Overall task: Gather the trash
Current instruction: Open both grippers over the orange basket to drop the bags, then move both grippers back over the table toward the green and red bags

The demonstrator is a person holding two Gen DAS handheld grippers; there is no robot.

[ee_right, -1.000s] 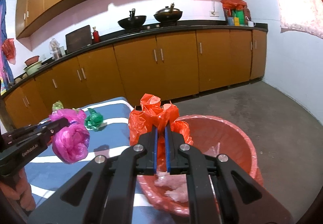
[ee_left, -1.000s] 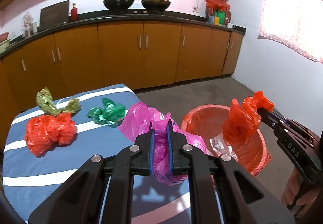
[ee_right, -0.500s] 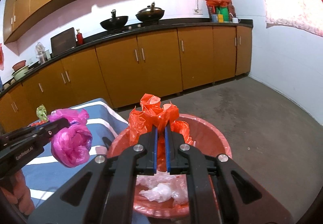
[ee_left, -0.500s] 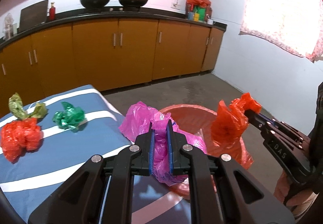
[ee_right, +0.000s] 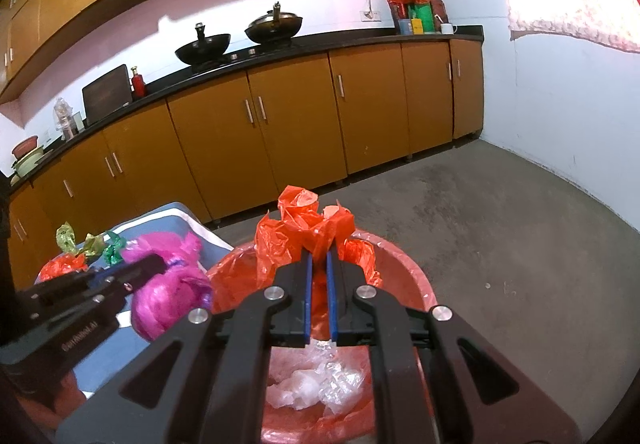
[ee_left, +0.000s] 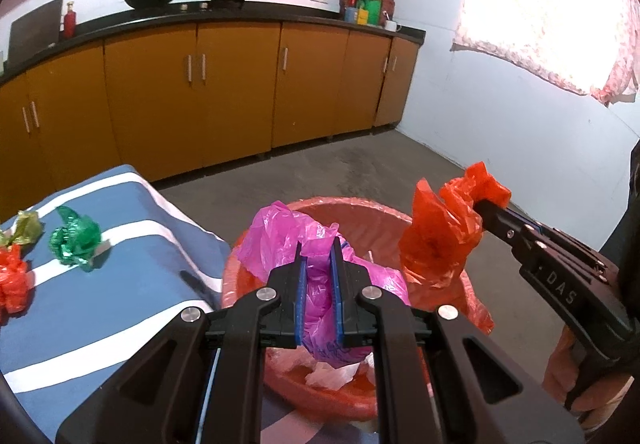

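Note:
My left gripper [ee_left: 319, 244] is shut on a crumpled pink plastic bag [ee_left: 280, 240] and holds it over the red-lined bin [ee_left: 440, 296]. My right gripper [ee_right: 319, 256] is shut on a crumpled red-orange plastic bag [ee_right: 304, 224] above the same bin [ee_right: 400, 264]. The bin holds clear plastic scraps [ee_right: 316, 384]. In the left wrist view the right gripper [ee_left: 480, 207] holds the red-orange bag [ee_left: 440, 240] over the bin's right rim. In the right wrist view the left gripper [ee_right: 160, 264] holds the pink bag [ee_right: 168, 296] at the bin's left rim.
A blue, white-striped table [ee_left: 120, 304] at the left bears a green bag [ee_left: 74, 242], an olive bag [ee_left: 26, 230] and a red bag [ee_left: 12, 282]. Orange cabinets [ee_left: 240, 91] with woks on the counter line the back wall. Bare concrete floor [ee_right: 520, 244] lies right of the bin.
Both grippers have moved right and forward with their bags, from beside the table to above the bin. The table's bags have slid to the left edge of view.

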